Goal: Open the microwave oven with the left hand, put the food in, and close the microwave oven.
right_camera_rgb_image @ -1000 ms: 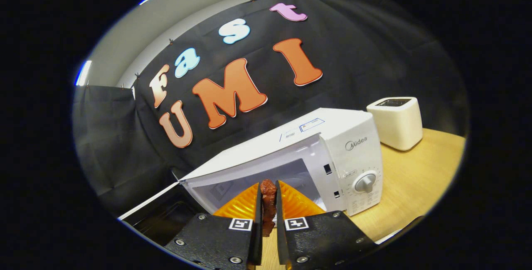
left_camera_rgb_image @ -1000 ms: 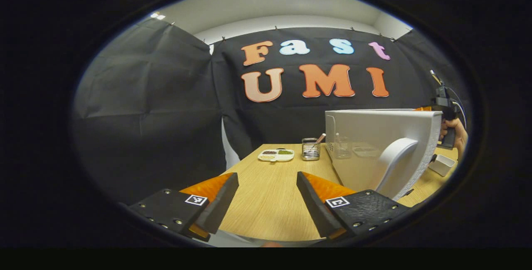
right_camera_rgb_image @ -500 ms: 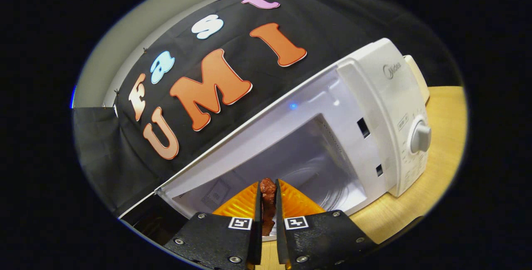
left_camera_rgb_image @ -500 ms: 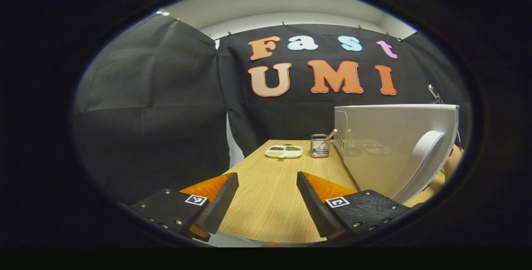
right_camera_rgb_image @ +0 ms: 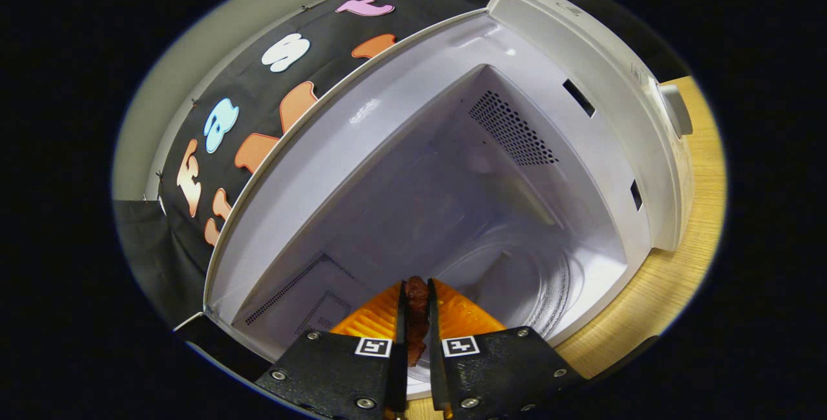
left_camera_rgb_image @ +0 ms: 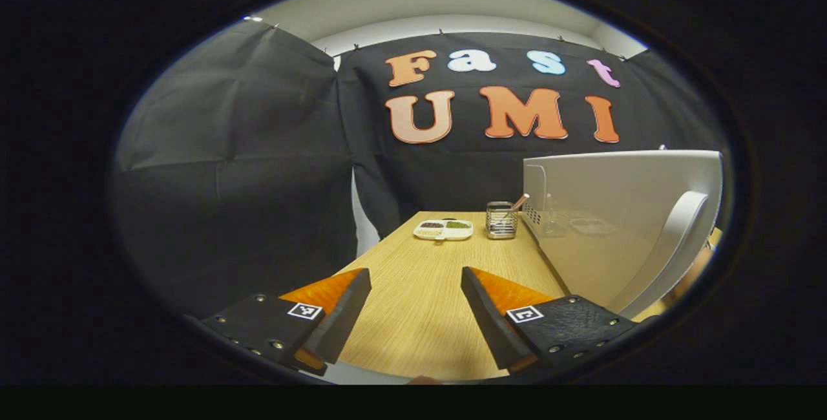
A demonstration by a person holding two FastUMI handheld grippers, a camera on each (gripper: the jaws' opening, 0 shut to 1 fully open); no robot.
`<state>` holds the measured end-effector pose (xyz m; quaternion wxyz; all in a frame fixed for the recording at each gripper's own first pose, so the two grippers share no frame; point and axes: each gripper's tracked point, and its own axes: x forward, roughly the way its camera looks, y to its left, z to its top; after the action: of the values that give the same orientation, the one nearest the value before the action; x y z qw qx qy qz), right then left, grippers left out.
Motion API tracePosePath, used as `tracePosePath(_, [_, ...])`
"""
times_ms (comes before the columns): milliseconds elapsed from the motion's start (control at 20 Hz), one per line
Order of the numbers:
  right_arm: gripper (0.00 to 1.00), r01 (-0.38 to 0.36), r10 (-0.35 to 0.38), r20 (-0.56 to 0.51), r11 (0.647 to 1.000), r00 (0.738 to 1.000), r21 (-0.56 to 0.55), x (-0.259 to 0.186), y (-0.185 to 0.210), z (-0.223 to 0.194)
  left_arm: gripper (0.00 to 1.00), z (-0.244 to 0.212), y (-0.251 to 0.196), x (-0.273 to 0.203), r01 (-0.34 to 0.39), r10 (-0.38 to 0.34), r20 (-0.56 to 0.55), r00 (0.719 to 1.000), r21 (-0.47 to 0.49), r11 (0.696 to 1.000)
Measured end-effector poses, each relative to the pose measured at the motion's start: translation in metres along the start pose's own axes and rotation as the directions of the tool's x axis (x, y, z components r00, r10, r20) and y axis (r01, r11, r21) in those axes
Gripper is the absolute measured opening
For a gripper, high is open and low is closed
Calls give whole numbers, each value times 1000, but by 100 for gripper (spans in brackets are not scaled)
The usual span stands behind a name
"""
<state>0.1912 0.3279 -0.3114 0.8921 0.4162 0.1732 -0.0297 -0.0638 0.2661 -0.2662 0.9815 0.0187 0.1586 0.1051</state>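
Microwave (right_camera_rgb_image: 581, 123) cavity (right_camera_rgb_image: 465, 213), seen from the right gripper view: the mouth stands wide open, with free room between the perforated right wall and the left wall; the glass turntable (right_camera_rgb_image: 536, 291) lies bare on the cavity floor. The right gripper (right_camera_rgb_image: 415, 323), its fingers pressed on a dark piece of food (right_camera_rgb_image: 417, 307), sits at the near edge of the opening. Left gripper view: the swung-out door (left_camera_rgb_image: 620, 213) with its curved handle (left_camera_rgb_image: 665, 252) blocks the right side. The table (left_camera_rgb_image: 420, 304) between the spread fingers of the left gripper (left_camera_rgb_image: 413, 307) is open; far off stand a divided dish (left_camera_rgb_image: 444, 229) and a wire holder (left_camera_rgb_image: 502, 220).
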Motion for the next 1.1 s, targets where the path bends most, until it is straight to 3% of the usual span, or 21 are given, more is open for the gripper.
tracePosePath(250, [16,46,-46,41,999,998,12,21,-6,-10,87,-1,6,-4,-5,5,-3,1000,8,1000])
tracePosePath(400, [16,73,-71,53,997,996,-31,27,-8,-15,88,1,6,-8,-3,3,1,1000,14,1000])
tracePosePath(550, [23,126,-126,13,986,992,-106,30,-18,-27,88,3,3,-11,5,-5,7,1000,14,1000])
tracePosePath(750, [44,176,-179,6,957,984,-232,20,-29,-23,87,2,-1,-12,14,-14,6,1000,8,1000])
tracePosePath(900, [64,161,-168,-1,948,986,-274,9,-24,-17,87,3,-5,-15,20,-20,6,1000,8,1000])
tracePosePath(1000, [72,132,-141,-21,965,990,-226,0,-18,-16,87,3,-7,-15,21,-21,2,1000,14,1000])
tracePosePath(1100, [73,107,-113,-36,985,993,-139,-8,-9,-15,87,5,-7,-18,13,-14,7,1000,24,1000])
